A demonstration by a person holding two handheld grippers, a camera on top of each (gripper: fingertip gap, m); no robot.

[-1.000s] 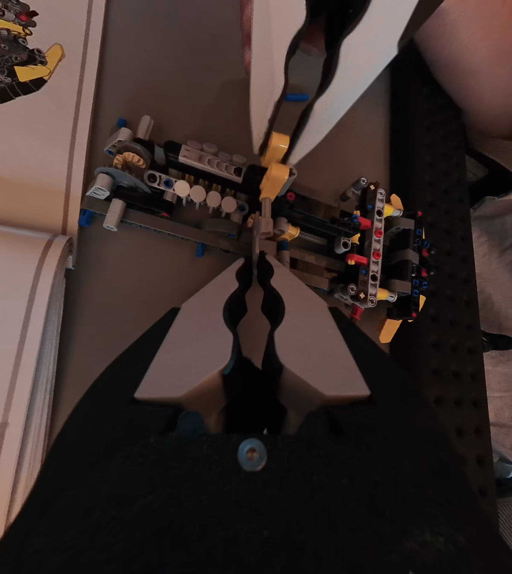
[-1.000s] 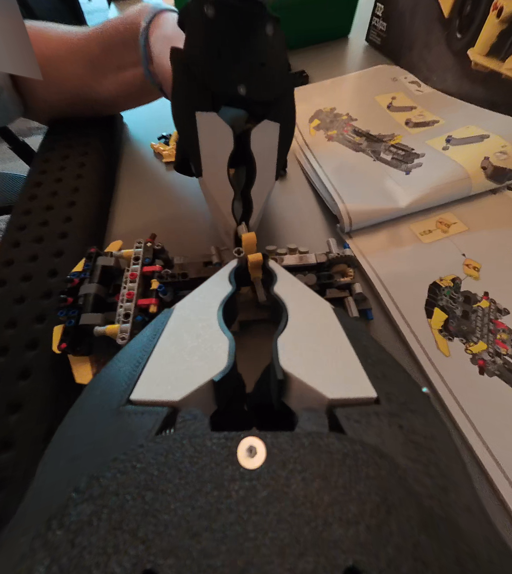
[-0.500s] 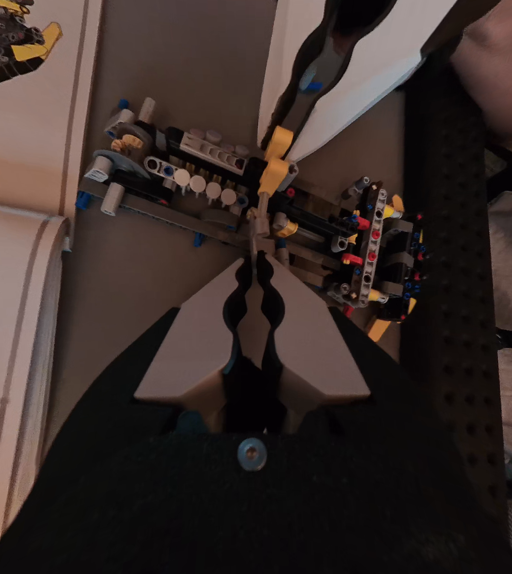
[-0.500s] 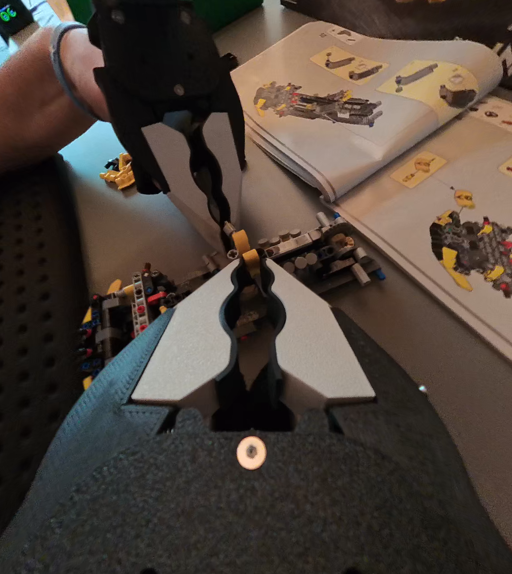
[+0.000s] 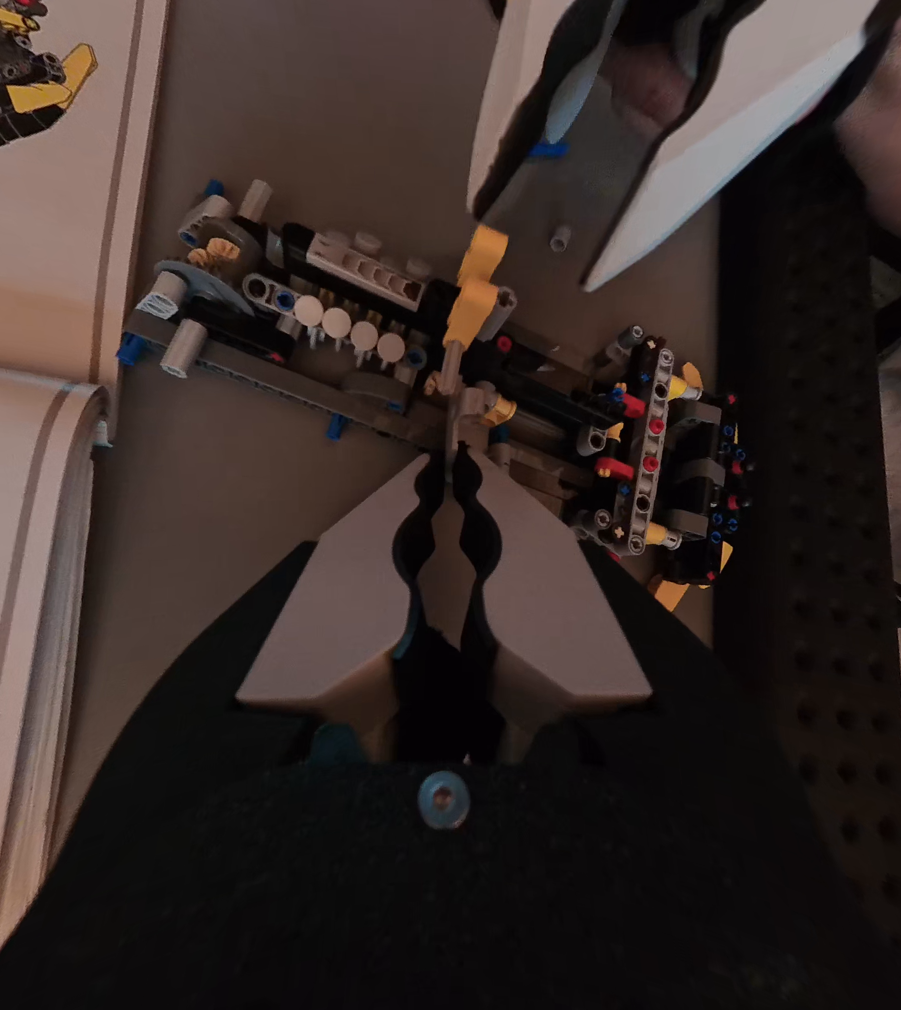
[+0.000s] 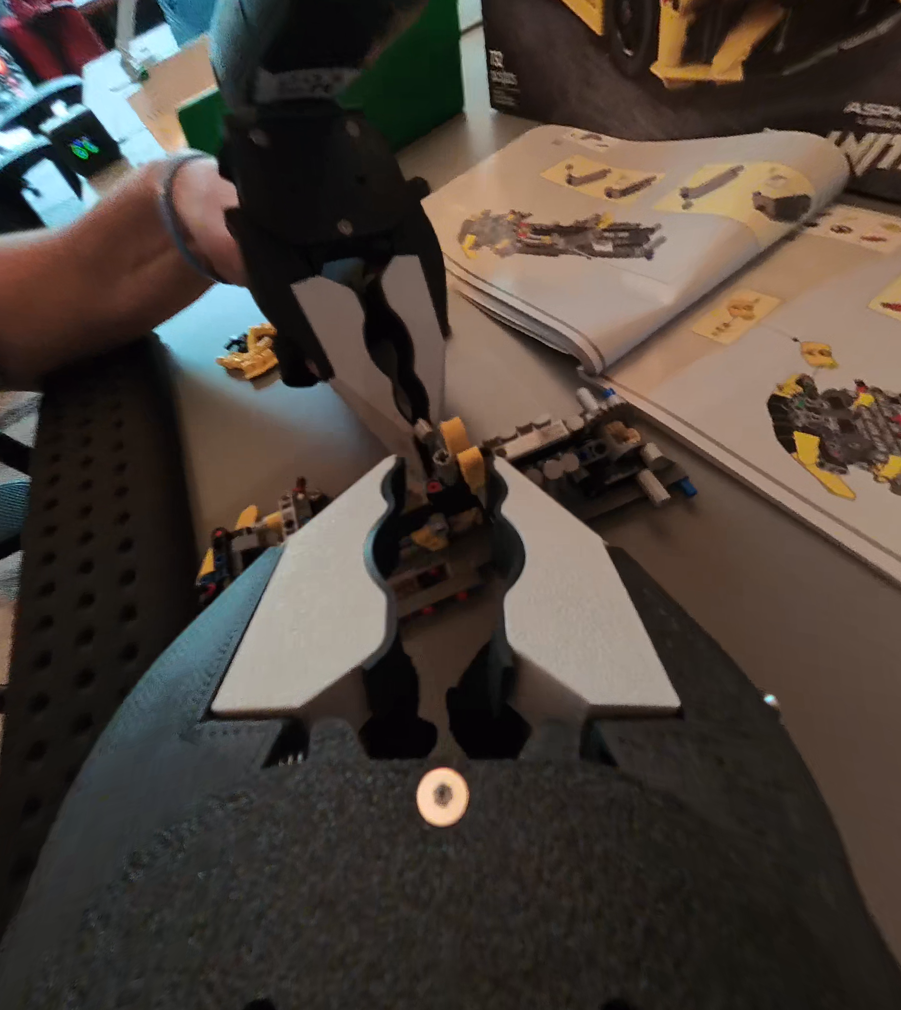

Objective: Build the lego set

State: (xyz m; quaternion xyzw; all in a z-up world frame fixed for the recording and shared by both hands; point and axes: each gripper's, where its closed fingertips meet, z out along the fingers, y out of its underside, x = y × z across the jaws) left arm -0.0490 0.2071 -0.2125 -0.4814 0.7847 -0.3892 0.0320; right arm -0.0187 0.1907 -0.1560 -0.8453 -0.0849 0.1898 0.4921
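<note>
Yellow connector (image 5: 474,303) stands on the model (image 5: 426,377), between both tongs: left tongs (image 5: 452,458) pinch a grey peg, right tongs (image 6: 445,464) gape around it.

Dim, warm-toned throughout. Motion blur toward twelve and one o'clock in both views. Wide-angle bending at edges. Brighter daylight at eleven o'clock, right wrist view.

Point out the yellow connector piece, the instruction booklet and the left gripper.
yellow connector piece (image 5: 473,306): left wrist view, its lower block.
instruction booklet (image 6: 721,350): right wrist view, open right page.
left gripper (image 5: 451,464): left wrist view, between fingertips.
</note>
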